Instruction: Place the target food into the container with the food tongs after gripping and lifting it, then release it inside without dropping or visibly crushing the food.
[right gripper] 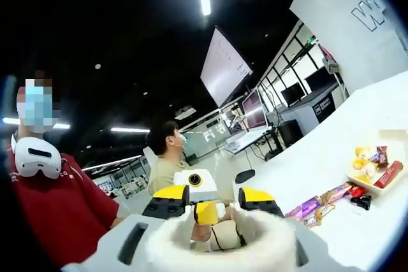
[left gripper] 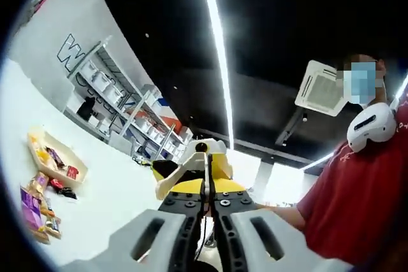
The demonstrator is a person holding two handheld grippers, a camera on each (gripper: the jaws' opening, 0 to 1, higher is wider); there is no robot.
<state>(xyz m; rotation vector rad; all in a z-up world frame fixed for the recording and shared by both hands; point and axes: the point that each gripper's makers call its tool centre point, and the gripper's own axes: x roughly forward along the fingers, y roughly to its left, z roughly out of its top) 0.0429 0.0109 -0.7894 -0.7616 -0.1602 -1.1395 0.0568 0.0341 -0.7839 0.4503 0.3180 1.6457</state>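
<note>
My left gripper has its jaws pressed together on nothing. The right gripper looks spread, nothing in it. Snacks and tray sit on the counter, off right of the right one, so that's nearer. Tongs, can't spot.

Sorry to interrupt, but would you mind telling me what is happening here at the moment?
A person in a red top holds a gripper in each hand, both raised and facing each other, away from the work. The left gripper has its fingers together on nothing. The right gripper's state is unclear. The snacks and the tray of food lie untouched on the white table. A second person sits behind.
</note>
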